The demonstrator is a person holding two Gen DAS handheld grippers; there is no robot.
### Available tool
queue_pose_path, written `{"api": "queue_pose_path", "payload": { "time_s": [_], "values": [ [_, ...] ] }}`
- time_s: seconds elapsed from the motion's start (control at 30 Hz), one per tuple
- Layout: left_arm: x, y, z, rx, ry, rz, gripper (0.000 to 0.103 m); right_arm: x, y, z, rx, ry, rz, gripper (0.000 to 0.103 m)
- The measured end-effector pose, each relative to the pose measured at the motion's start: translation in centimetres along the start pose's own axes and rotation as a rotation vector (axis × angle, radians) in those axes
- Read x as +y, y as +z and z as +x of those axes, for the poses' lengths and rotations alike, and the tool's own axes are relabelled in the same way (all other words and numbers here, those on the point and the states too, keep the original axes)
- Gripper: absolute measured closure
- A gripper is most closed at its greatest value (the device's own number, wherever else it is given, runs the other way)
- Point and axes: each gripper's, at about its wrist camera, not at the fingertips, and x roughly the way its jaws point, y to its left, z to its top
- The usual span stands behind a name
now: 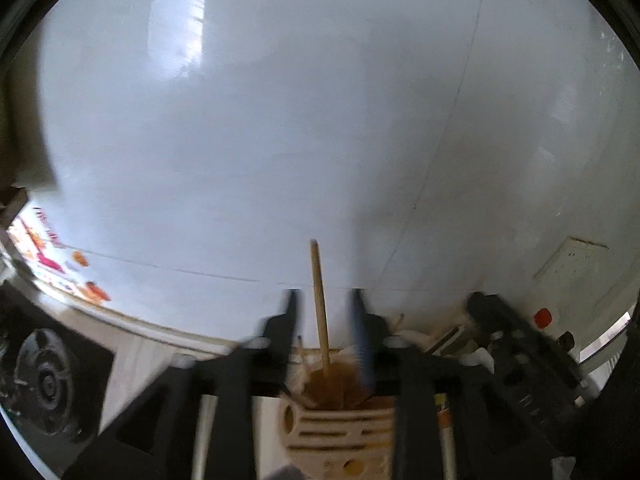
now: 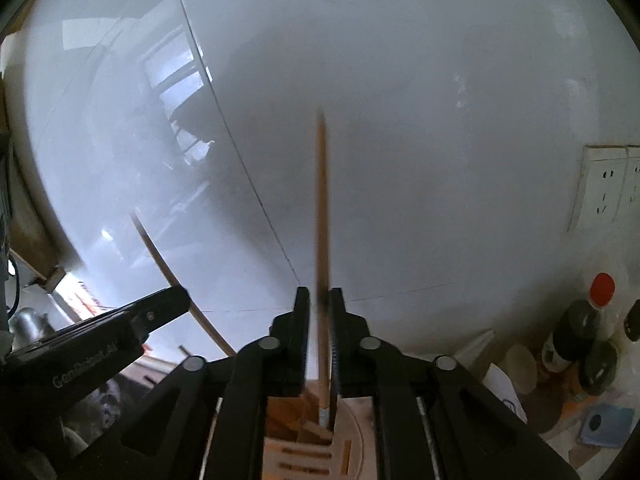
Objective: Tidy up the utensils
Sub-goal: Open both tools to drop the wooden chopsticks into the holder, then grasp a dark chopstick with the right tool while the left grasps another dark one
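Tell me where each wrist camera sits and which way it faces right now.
Left wrist: on the left gripper, facing the white wall over the slotted holder; its open jaws flank a wooden stick; stove burner at left.
Right wrist: on the right gripper, facing that wall; sockets and bottles at right; its narrower jaws flank another stick.
Shared: wall, holder, and each view catches the other gripper at its edge.

Wall [image 2: 400, 120] close ahead; bottles [image 2: 580, 332] crowd right; utensil holder [image 2: 304, 452] directly below; left gripper [image 2: 120, 332] alongside.
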Motion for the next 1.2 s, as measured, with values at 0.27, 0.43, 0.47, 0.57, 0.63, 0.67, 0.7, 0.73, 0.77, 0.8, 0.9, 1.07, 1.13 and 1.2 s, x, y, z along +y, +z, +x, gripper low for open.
{"api": "queue_pose_path", "payload": {
  "time_s": [0.27,0.43,0.47,0.57,0.63,0.67,0.7,0.73,0.77,0.8,0.9,1.07,1.13,1.2],
  "values": [
    [2.3,-2.4,-4.8,-0.002,0.111,-0.020,0.001,-1.2,-0.1,-4.6,0.018,-0.065,0.043,0.067],
    [1.3,-6.3,-4.4,0.042,0.215,0.019,0.000,-2.7,-2.5,-7.8,0.069,-0.133,0.095,0.045],
    [1.1,-7.2,-4.4,0.061,0.216,0.016,0.000,-3.0,-3.0,-8.2,0.083,-0.145,0.103,0.037],
    [0.8,-10.2,-3.2,0.128,0.227,0.023,0.000,-5.1,-5.4,-9.7,0.118,-0.165,0.147,0.021],
    [0.1,-12.1,-2.6,0.170,0.249,0.043,0.000,-6.9,-7.4,-10.6,0.149,-0.182,0.170,0.016],
    [-0.3,-13.3,-2.3,0.188,0.257,0.047,0.000,-7.5,-8.3,-10.8,0.163,-0.202,0.173,0.016],
    [-0.9,-14.7,-1.7,0.215,0.257,0.049,0.000,-8.2,-9.5,-10.8,0.189,-0.233,0.172,0.016],
    [-1.2,-15.8,-1.2,0.241,0.251,0.050,0.000,-10.2,-10.7,-11.8,0.210,-0.253,0.174,0.016],
    [-1.8,-17.0,-0.4,0.275,0.240,0.054,0.000,-11.5,-11.6,-12.3,0.236,-0.272,0.173,0.016],
    [-2.6,-18.4,0.4,0.314,0.228,0.065,0.000,-12.6,-13.2,-12.1,0.281,-0.301,0.172,0.016],
    [-4.7,-21.7,2.4,0.392,0.224,0.108,0.000,-15.6,-16.8,-11.7,0.400,-0.346,0.190,0.016],
    [-7.8,-26.9,5.4,0.521,0.222,0.169,0.000,-19.4,-25.0,-9.0,0.650,-0.374,0.202,0.039],
    [-8.5,-28.8,6.2,0.567,0.238,0.202,0.000,-20.1,-28.2,-8.2,0.733,-0.385,0.207,0.041],
    [-9.0,-30.3,6.8,0.610,0.244,0.222,0.000,-20.9,-30.4,-8.0,0.785,-0.382,0.217,0.045]
  ]
}}
